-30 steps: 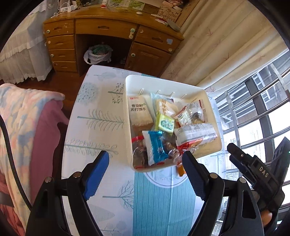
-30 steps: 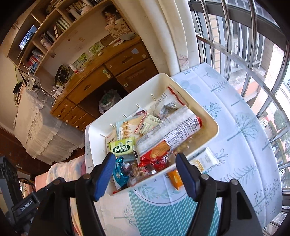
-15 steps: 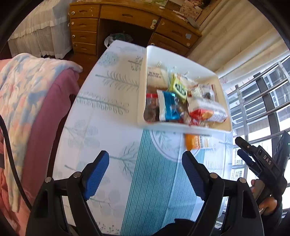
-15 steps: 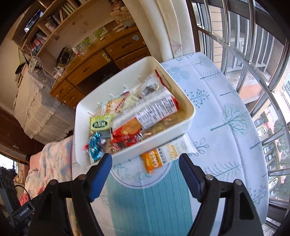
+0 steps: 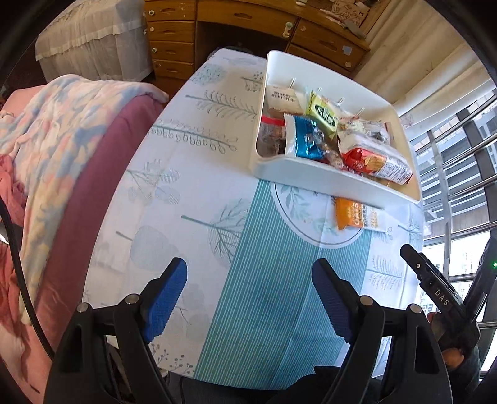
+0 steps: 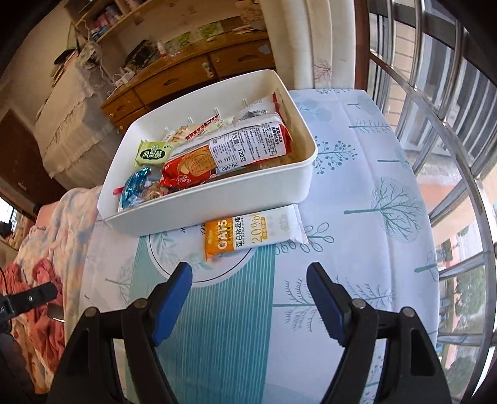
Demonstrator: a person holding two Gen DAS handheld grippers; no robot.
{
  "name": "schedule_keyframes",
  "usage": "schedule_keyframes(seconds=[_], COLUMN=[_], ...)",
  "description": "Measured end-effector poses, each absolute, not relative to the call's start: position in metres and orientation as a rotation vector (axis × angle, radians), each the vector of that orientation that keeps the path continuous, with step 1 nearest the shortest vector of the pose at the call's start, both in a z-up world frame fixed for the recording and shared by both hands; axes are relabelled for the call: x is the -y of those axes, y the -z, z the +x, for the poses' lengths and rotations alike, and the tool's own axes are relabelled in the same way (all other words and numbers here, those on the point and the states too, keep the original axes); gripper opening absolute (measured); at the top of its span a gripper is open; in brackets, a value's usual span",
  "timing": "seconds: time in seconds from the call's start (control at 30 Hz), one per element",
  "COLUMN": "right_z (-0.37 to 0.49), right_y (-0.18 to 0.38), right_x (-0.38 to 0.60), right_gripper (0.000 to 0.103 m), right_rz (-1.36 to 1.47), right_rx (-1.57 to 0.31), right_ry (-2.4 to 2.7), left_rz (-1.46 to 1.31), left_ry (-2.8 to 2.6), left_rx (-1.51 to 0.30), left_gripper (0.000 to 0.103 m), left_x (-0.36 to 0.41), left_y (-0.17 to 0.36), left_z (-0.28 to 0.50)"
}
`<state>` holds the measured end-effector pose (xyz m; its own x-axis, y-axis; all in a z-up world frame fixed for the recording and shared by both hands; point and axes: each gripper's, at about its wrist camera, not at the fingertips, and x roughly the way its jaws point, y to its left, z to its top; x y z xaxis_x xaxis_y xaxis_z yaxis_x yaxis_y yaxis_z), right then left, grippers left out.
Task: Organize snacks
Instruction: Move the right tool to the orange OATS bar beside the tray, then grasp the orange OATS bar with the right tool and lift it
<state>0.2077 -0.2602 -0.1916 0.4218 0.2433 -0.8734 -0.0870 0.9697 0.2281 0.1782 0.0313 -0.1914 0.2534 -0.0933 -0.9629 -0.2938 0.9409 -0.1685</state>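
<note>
The tub (image 6: pixel 214 199) sits on the desk (image 6: pixel 357 192) ahead of both pairs of fingers, packed with snack packets. The oat bar (image 6: pixel 251 234) lies on the desk just in front of the tub's near wall, touching it, between the tub and the right gripper's fingers (image 6: pixel 323 303). Behind the tub stands a chest of drawers (image 5: pixel 248 18). Left of the left gripper's fingers (image 5: pixel 164 295), a bed (image 5: pixel 46 155) lies beside the desk.
</note>
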Motion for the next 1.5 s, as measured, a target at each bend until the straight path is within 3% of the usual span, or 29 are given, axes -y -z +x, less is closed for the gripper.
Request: schedule_keyframes(seconds=[0.3, 0.97, 1.1, 1.5], right_z=[0.207, 0.258, 0.266, 0.284], right_y=[0.215, 0.261, 0.267, 0.277], right_x=[0.257, 0.243, 0.241, 0.234], right_gripper=[0.077, 0.077, 0.088, 0.092], right_rz=[0.066, 0.23, 0.279, 0.341], right_rx=[-1.104, -1.192, -1.221, -1.259], right_ry=[-0.296, -0.33, -0.307, -0.059], left_rz=[-0.268, -0.215, -0.221, -0.237], left_ry=[-0.237, -0.426, -0.442, -0.475], left_rx=[-1.394, -1.495, -1.505, -1.522], left_gripper=[0.082, 0.082, 0.082, 0.082], left_x=[-0.004, -0.024, -0.029, -0.048], left_y=[0.206, 0.227, 0.227, 0.23], left_z=[0.168, 0.149, 0.147, 0.14])
